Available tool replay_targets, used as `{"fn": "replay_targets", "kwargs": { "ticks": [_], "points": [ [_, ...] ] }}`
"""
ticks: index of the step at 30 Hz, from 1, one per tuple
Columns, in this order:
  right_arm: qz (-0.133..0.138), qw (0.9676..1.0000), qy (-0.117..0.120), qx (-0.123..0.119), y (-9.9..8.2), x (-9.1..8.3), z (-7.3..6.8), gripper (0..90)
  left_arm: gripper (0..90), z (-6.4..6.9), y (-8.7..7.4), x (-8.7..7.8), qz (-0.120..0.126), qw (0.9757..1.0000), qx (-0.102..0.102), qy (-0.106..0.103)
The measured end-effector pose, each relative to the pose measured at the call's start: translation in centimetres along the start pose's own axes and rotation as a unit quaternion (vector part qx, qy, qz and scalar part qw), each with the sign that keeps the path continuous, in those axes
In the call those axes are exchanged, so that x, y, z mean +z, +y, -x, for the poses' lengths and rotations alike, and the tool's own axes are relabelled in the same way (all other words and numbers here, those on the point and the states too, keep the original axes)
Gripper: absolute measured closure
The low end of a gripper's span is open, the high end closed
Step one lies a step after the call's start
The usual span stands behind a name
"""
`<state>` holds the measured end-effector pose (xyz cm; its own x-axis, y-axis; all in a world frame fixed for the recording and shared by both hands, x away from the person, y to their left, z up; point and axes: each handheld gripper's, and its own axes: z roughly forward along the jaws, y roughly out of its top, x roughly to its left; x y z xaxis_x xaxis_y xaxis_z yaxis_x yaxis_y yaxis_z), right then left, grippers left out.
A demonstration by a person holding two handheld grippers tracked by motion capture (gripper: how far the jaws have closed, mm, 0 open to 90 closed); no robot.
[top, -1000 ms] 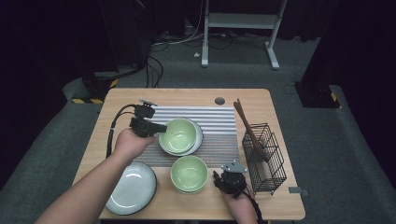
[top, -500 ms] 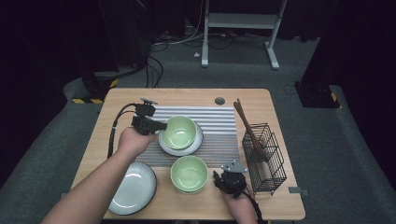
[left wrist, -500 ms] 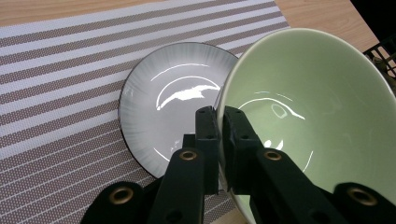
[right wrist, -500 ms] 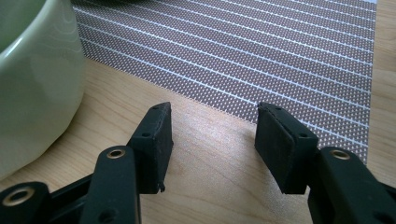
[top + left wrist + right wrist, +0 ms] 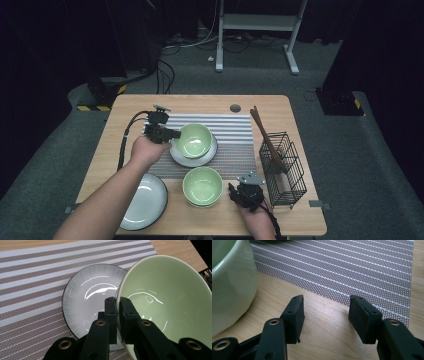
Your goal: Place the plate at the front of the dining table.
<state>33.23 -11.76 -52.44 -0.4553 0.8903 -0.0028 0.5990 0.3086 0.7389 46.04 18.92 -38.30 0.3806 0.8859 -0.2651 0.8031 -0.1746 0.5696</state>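
My left gripper [image 5: 172, 135] [image 5: 118, 303] is shut on the left rim of a pale green bowl [image 5: 194, 140] [image 5: 167, 305]. It holds the bowl tilted just over a grey-white plate [image 5: 187, 158] [image 5: 92, 293] on the striped placemat [image 5: 232, 130]. A second green bowl [image 5: 202, 185] [image 5: 229, 285] sits near the table's front edge. Just right of it my right gripper [image 5: 239, 194] [image 5: 325, 315] rests low over the wood, open, with nothing between its jaws.
A larger grey plate [image 5: 145, 200] lies at the front left corner. A black wire basket [image 5: 286, 170] with wooden chopsticks [image 5: 265, 137] stands at the right. A small round grommet [image 5: 235, 107] is near the table's back edge.
The left gripper has shifted the green bowl slightly leftward and tipped it over the plate. The right gripper has stayed still.
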Motion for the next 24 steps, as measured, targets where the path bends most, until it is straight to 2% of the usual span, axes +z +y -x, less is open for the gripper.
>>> {"fn": "replay_targets", "kwargs": {
  "ticks": [24],
  "points": [
    [0.000,1.0000,0.001,0.000,0.0,0.0,0.0,45.8,85.2,-1.1,0.5,1.5,0.008,0.9998,-0.018,0.006]
  ]
}}
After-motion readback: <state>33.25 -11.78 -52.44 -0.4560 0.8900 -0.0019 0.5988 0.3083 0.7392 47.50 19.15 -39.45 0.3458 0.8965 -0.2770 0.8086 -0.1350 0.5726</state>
